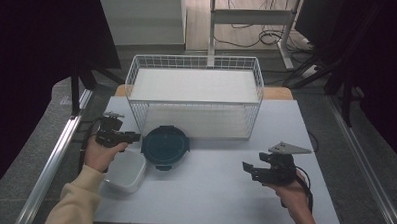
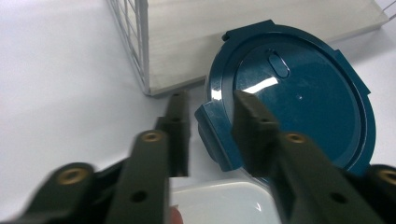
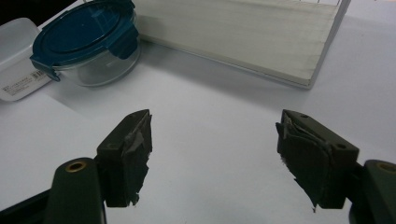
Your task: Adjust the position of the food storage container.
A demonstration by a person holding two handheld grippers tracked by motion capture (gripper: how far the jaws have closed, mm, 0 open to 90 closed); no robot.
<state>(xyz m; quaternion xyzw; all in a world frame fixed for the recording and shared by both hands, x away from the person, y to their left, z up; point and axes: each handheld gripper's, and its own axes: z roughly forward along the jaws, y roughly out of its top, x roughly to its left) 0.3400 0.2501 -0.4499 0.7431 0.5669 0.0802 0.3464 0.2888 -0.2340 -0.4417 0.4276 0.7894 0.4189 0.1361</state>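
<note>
From the high view, the left gripper (image 1: pixel 134 137) sits near the table's (image 1: pixel 223 193) left edge, pointing right at the bowl (image 1: pixel 165 146), a round glass one with a dark blue lid. That bowl is left of the middle, just in front of the wire basket (image 1: pixel 194 94) standing along the far edge. A white tub (image 1: pixel 126 171) touches the bowl on its near-left side, right under the left hand (image 1: pixel 102 153). The right gripper (image 1: pixel 248 170) hovers near the front-right corner, well away from the bowl.

Left gripper view: its jaws are parted with a narrow gap, and they straddle the lid's (image 2: pixel 299 98) side clip (image 2: pixel 215 140) without squeezing it, as far as I can see. Basket corner is up top, and the tub's rim (image 2: pixel 224 200) is at the bottom.

Right gripper view: jaws spread wide, nothing between them, just bare tabletop. The bowl (image 3: pixel 91 44) is off at the top left with the tub (image 3: pixel 21 58) beside it, and the basket (image 3: pixel 243 37) runs across the top.
</note>
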